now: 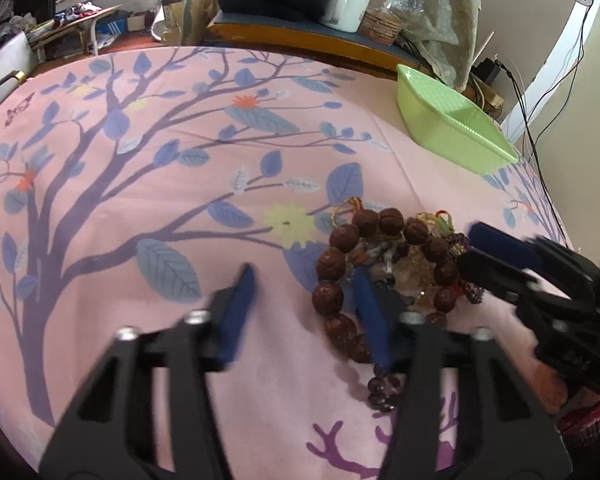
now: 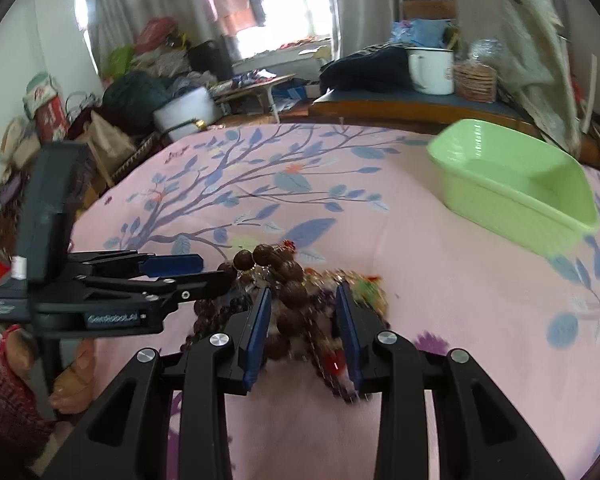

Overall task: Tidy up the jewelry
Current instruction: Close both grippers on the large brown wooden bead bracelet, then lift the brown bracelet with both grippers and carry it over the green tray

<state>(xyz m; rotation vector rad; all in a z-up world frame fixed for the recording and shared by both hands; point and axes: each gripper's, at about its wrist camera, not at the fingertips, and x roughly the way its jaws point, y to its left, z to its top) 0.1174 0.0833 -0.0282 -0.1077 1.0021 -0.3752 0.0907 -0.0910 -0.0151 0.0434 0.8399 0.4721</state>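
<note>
A tangled pile of jewelry, large brown wooden beads with small dark purple beads and gold chain, lies on the pink tree-print cloth over the tabletop. The right tool is clamped on the pile between its blue pads. The left tool stands partly apart: one finger rests inside the brown bead loop, nothing gripped. Farther off, right of both tools, sits a light green plastic tray.
</note>
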